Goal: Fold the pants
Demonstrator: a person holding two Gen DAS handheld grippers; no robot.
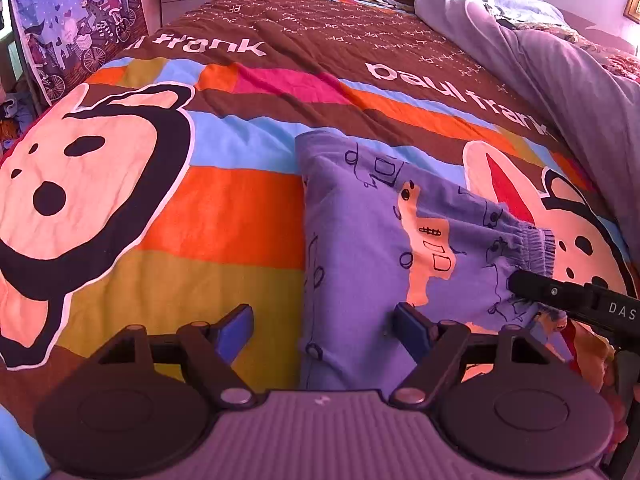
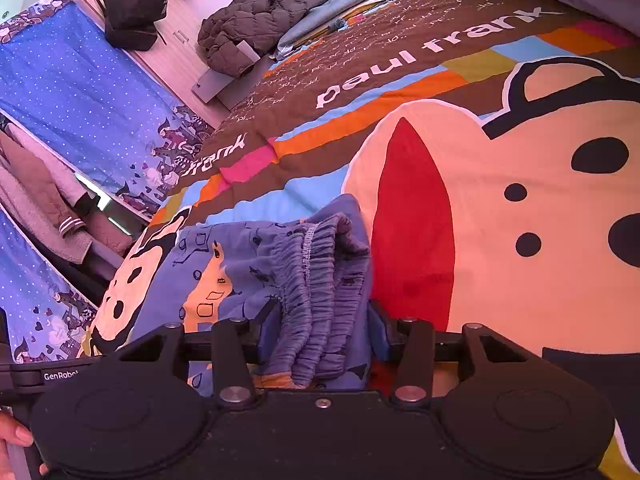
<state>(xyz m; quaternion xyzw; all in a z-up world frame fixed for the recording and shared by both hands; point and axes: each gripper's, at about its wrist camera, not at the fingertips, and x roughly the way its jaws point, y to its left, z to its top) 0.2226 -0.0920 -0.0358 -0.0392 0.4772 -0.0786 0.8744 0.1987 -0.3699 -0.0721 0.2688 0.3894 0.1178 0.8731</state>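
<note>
Pants: small blue-purple children's pants (image 1: 360,248) with doodle prints and a peach patch, lying partly folded on the bed, near its close edge.
Waistband: gathered elastic waistband (image 2: 316,280) bunched up at the pants' right end, raised off the cover.
Right gripper: right gripper (image 2: 320,332) with jaws about half closed around the bunched waistband; the blue pads sit at both sides of the fabric and appear to press it.
Left gripper: left gripper (image 1: 324,332) with jaws standing wide; the right pad rests on the pants' fabric, the left pad lies over bare cover, straddling the pants' straight left edge. Nothing is clamped.
Bed cover: bright striped cartoon bedspread (image 1: 224,216), flat and bare to the left of the pants and beyond them.
Far end: grey quilted jacket (image 2: 256,20) and pillows at the headboard, well apart from the pants.
Right side: rumpled grey duvet (image 1: 560,80) heaped along the bed's right edge.
Left side: blue curtain (image 2: 80,92) beside the bed.
</note>
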